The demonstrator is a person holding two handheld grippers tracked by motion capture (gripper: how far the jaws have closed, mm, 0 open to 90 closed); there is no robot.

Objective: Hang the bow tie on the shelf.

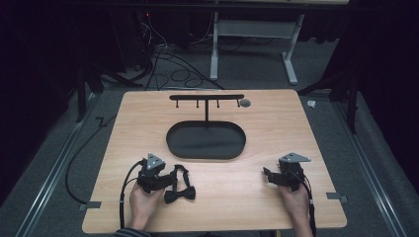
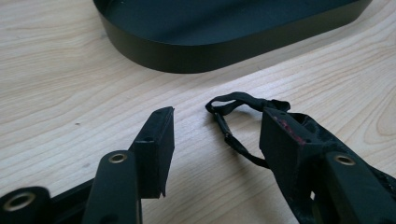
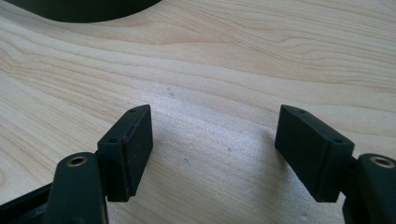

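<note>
A black bow tie [image 1: 180,193] lies on the wooden table [image 1: 237,197] near the front left, its thin strap [image 2: 233,100] looped toward the tray. My left gripper [image 1: 165,178] rests just left of it, open. In the left gripper view the strap loop lies between my left gripper's [image 2: 217,135] jaws, and the right-hand jaw sits against the tie's dark fabric [image 2: 308,126]. My right gripper [image 1: 268,174] is at the front right, open over bare wood. The right gripper view shows nothing between my right gripper's [image 3: 212,140] jaws.
A black oval tray [image 1: 173,143] sits mid-table, its wall close ahead in the left gripper view [image 2: 196,51]. From it rises a black stand with a hooked crossbar [image 1: 206,97]. A small grey disc [image 1: 245,102] lies by the bar's right end. Cables run across the floor behind.
</note>
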